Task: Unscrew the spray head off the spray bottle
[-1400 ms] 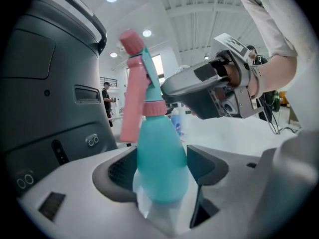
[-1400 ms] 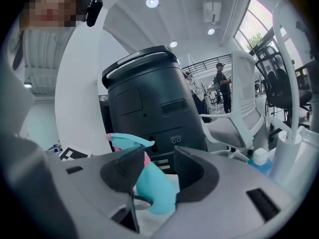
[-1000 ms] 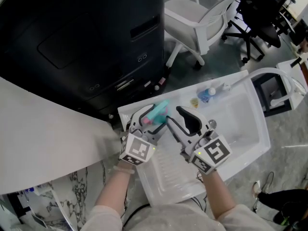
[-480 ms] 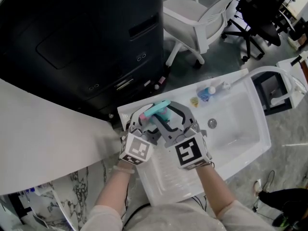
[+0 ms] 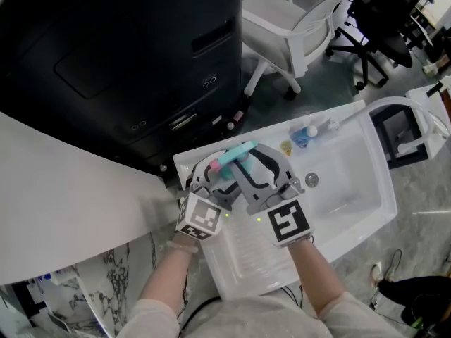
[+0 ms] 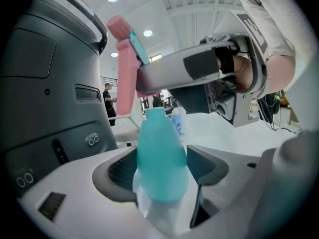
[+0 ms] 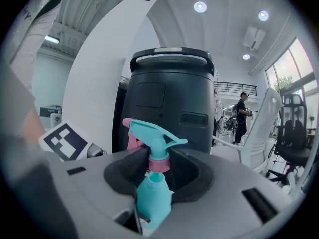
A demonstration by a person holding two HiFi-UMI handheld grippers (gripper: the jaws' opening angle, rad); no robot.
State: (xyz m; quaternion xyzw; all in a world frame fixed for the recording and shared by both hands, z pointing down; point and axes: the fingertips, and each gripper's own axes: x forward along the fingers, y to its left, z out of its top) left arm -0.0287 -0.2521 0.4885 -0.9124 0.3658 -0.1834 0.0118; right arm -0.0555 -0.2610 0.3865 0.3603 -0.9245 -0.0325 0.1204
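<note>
clamping a spray bottle [image 5: 227, 163] in the left gripper [image 5: 211, 177] above the ribbed end of a white sink [image 5: 352, 185], the right gripper [image 5: 250, 162] close alongside with jaws just closing either side of the teal head [image 5: 239, 151]. past the sink, a black bin [image 5: 120, 55], a white chair [image 5: 296, 21] and a black chair [image 5: 380, 13] on the floor; on the far rim, a small blue bottle [image 5: 304, 137].

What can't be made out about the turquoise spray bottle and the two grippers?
Body of the spray bottle: head view, covered by left gripper and right gripper.
Its base: both gripper views, behind each gripper's body.
Whether the right gripper's jaws, just closing around the pink collar, press it yet: right gripper view, dark pads merge into shadow.
Small items by the sink: head view, too small.
</note>
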